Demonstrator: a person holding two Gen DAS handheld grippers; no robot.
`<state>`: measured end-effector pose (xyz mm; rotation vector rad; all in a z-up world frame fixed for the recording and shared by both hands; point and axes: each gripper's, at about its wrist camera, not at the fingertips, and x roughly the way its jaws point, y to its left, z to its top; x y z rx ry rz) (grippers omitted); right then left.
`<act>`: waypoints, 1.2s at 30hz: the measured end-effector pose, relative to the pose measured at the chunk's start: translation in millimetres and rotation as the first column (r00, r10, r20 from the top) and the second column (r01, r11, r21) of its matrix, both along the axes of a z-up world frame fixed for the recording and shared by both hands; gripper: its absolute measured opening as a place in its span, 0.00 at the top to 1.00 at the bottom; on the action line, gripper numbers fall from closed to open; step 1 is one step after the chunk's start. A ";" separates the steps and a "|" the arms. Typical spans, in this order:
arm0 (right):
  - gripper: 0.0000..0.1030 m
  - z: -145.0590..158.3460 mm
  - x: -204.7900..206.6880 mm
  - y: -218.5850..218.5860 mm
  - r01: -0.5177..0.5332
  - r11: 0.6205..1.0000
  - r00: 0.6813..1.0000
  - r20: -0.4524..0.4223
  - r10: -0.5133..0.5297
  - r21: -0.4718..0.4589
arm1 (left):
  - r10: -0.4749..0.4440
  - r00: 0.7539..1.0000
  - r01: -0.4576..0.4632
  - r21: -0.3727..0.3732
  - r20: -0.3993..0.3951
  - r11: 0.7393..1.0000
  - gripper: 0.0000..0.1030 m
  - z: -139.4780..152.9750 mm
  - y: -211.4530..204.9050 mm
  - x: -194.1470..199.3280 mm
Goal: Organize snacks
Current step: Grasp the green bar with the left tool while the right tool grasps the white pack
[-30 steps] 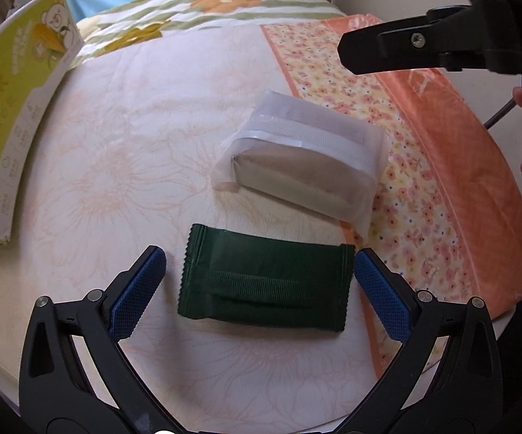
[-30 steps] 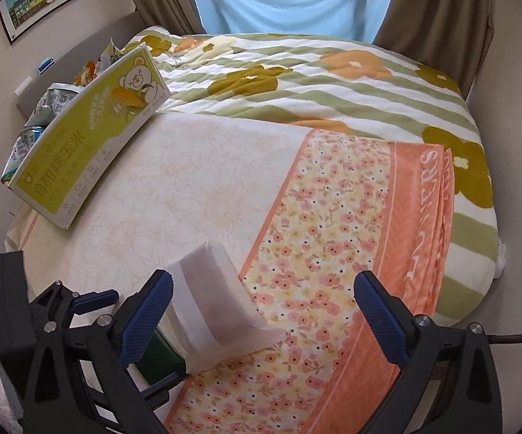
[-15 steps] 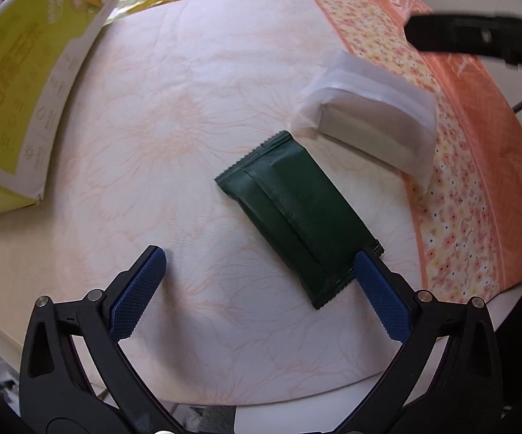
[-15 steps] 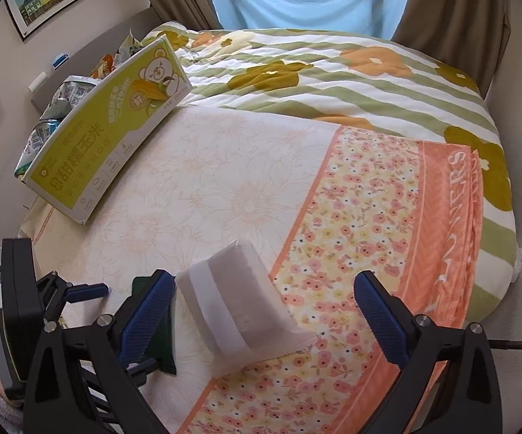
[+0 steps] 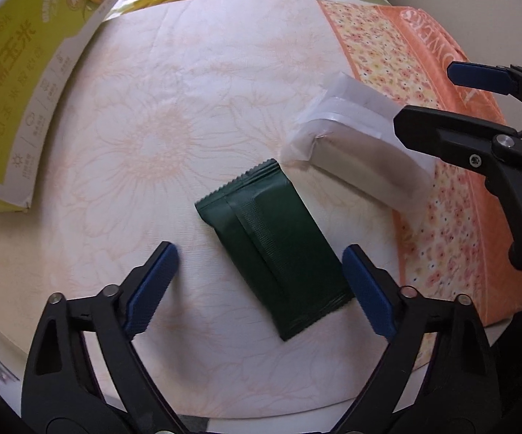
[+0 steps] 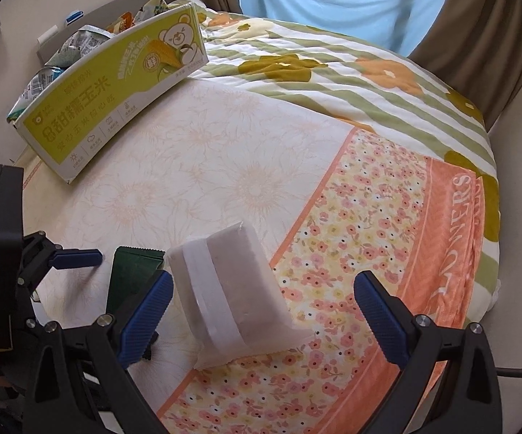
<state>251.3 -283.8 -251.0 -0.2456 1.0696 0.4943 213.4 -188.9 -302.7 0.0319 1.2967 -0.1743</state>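
A dark green snack packet (image 5: 275,238) lies flat on the bed cover, turned diagonally, between the open fingers of my left gripper (image 5: 259,282). A white translucent wrapped snack (image 5: 358,148) lies just beyond it to the right. In the right wrist view the white snack (image 6: 232,289) sits between the open fingers of my right gripper (image 6: 264,311), and the green packet (image 6: 130,271) shows partly behind the left finger. The right gripper (image 5: 478,108) also appears at the right edge of the left wrist view, over the white snack. Both grippers are empty.
A yellow-green cardboard box (image 6: 112,94) stands at the far left of the bed, with several snack bags (image 6: 62,50) behind it. The bed's near edge (image 5: 297,408) is close below the grippers. Curtains and a window (image 6: 333,0) are at the back.
The left gripper has moved so the green packet lies centred between its fingers. The right gripper has come down closer around the white snack.
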 end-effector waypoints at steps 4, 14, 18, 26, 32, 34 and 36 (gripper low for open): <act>0.03 -5.7 -1.7 9.5 -0.020 1.000 1.000 -0.001 0.020 -0.013 | 0.017 1.000 -0.017 0.027 -0.002 0.999 0.28 2.7 11.8 4.2; 0.03 -21.6 -4.4 24.6 -0.112 0.990 0.994 -0.009 0.112 -0.089 | 0.026 1.000 -0.026 0.021 0.002 0.999 0.45 3.8 15.8 11.7; 0.04 -30.4 -3.2 28.4 -0.158 0.977 0.987 -0.024 0.156 -0.144 | 0.030 1.000 -0.030 -0.033 -0.009 0.999 0.53 6.6 29.4 15.8; 0.20 -44.4 -6.2 35.0 -0.215 0.955 0.977 -0.041 0.211 -0.202 | 0.019 1.000 -0.020 -0.087 -0.011 0.996 0.55 8.1 37.9 14.3; 0.40 -45.8 -5.4 33.8 -0.218 0.964 0.975 -0.070 0.209 -0.155 | 0.024 1.000 -0.026 -0.112 -0.015 0.993 0.55 8.5 41.6 10.4; 0.41 -43.9 -5.3 32.0 -0.203 0.970 0.978 -0.073 0.195 -0.135 | 0.025 1.000 -0.026 -0.118 -0.013 0.993 0.55 10.1 42.8 10.0; 0.42 -40.3 -5.1 30.4 -0.184 0.977 0.981 -0.075 0.176 -0.111 | 0.025 1.000 -0.026 -0.126 -0.004 0.992 0.55 15.0 43.6 8.5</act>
